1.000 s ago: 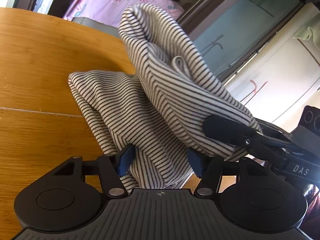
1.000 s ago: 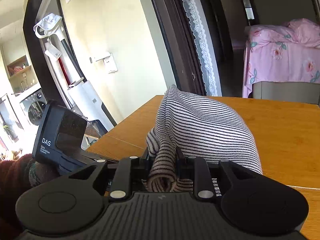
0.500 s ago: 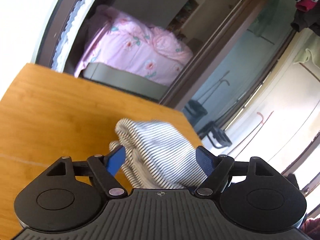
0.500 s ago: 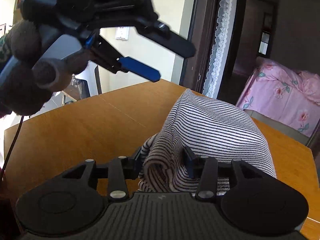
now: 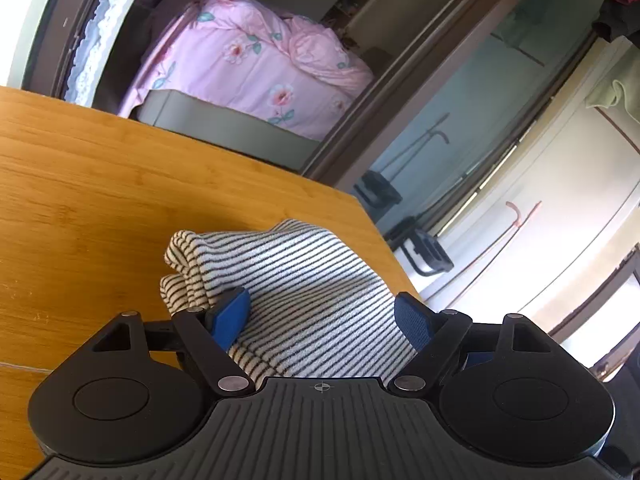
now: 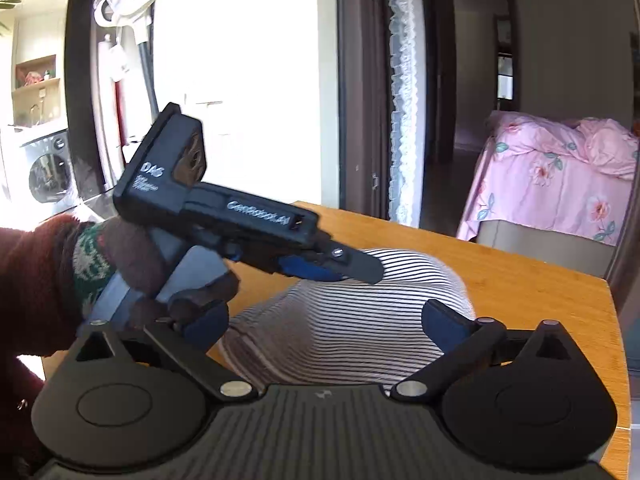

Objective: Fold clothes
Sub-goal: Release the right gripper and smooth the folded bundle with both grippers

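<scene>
A black-and-white striped garment (image 5: pixel 304 280) lies folded in a low pile on the wooden table (image 5: pixel 100 184), close to its right corner. My left gripper (image 5: pixel 320 316) is open just above the pile's near end, its blue pads (image 5: pixel 230 316) clear of the cloth. In the right wrist view the same garment (image 6: pixel 360 332) lies between the fingers of my right gripper (image 6: pixel 324 322), whose jaws are opening wide and do not press on it. The left gripper (image 6: pixel 352 272) hovers over the pile there, held by a gloved hand (image 6: pixel 132 264) in a red sleeve.
The table's far edge and right corner (image 5: pixel 360 200) are close beyond the garment. Behind it stand a grey box (image 5: pixel 224 128) and pink floral bedding (image 6: pixel 552 168). A doorway with a lace curtain (image 6: pixel 400 120) and a washing machine (image 6: pixel 48 172) lie further off.
Both grippers let go of the garment, which sank from a raised heap into a flat folded pile. The left gripper drew back and rose; the right jaws spread wide.
</scene>
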Motion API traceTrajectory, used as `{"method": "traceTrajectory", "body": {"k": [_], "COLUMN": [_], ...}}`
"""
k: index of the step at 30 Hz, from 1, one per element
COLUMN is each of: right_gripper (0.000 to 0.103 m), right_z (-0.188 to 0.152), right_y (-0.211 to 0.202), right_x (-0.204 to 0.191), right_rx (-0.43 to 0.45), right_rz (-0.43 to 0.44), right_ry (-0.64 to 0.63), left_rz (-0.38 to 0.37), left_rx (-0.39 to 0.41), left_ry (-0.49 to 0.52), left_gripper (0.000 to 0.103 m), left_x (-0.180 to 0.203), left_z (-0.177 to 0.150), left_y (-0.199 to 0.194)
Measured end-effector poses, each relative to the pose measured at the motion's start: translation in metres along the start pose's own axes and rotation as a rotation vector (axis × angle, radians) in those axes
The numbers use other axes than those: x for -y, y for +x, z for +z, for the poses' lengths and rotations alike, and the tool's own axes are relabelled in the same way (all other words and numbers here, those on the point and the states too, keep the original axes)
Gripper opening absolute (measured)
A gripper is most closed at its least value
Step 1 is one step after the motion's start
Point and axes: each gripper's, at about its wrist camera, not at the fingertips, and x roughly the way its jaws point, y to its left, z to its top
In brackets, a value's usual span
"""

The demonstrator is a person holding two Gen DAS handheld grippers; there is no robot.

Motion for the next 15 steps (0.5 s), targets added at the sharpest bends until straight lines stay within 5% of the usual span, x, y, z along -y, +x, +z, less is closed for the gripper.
{"method": "traceTrajectory", "body": {"k": [7,11,15], "right_gripper": [0.103,0.103,0.103], "right_z": [-0.023,-0.026,-0.030], "right_y": [0.027,0.026,0.023], "right_x": [-0.005,-0.003,-0.004], "right_rx": [-0.061,-0.051,-0.026], "right_rz": [-0.140,-0.149,-0.152], "right_ry": [0.012,0.047,0.060], "left_rz": [-0.003,0.035,-0.028], "left_rx": [0.012,0.023,0.111], "left_ry": [0.029,0.023,0.087], "left_gripper": [0.087,0.088,0.096], "left_x": [0.005,0.014,0.037], "left_z": [-0.003,0.004,0.019], "left_y": [0.004,-0.004,-0.021]}}
